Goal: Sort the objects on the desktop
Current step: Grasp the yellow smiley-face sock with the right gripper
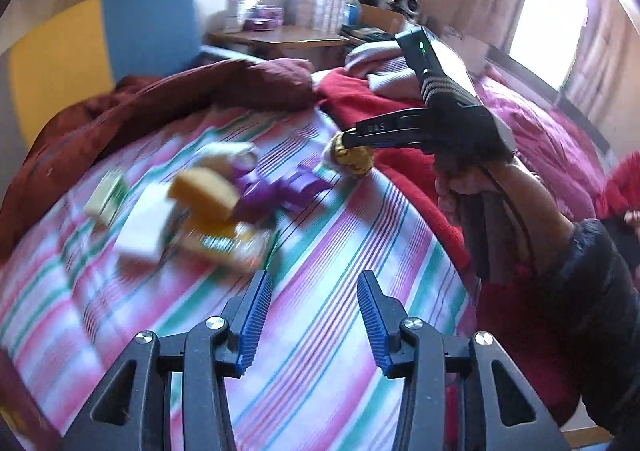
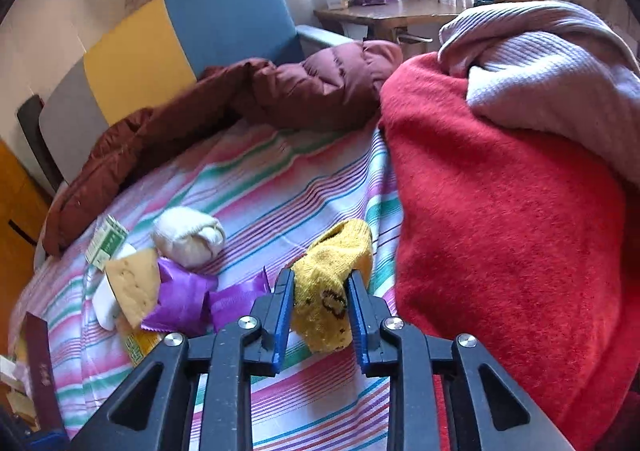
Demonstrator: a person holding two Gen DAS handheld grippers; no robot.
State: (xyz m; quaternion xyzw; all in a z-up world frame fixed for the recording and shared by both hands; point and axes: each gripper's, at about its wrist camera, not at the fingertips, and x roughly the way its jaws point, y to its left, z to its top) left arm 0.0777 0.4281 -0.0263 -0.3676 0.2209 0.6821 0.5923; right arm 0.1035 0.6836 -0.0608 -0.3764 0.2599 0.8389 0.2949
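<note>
the right gripper squeezes a yellow sock on the striped sheet, beside the red blanket. the left gripper hangs with jaws apart, nothing between them, near the purple wrappers

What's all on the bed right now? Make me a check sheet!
Surface: striped sheet, rumpled.
Job's things: yellow sock; white sock roll; cheese wedge; purple ribbon; green-white box.
Clutter: red blanket, lilac knit, maroon jacket.
Grippers: right claw shut on the yellow sock; left claw open, nothing between its pads.
Cables: black cord along the person's right wrist.
Surroundings: yellow-blue headboard, wooden desk with boxes, bright window.
</note>
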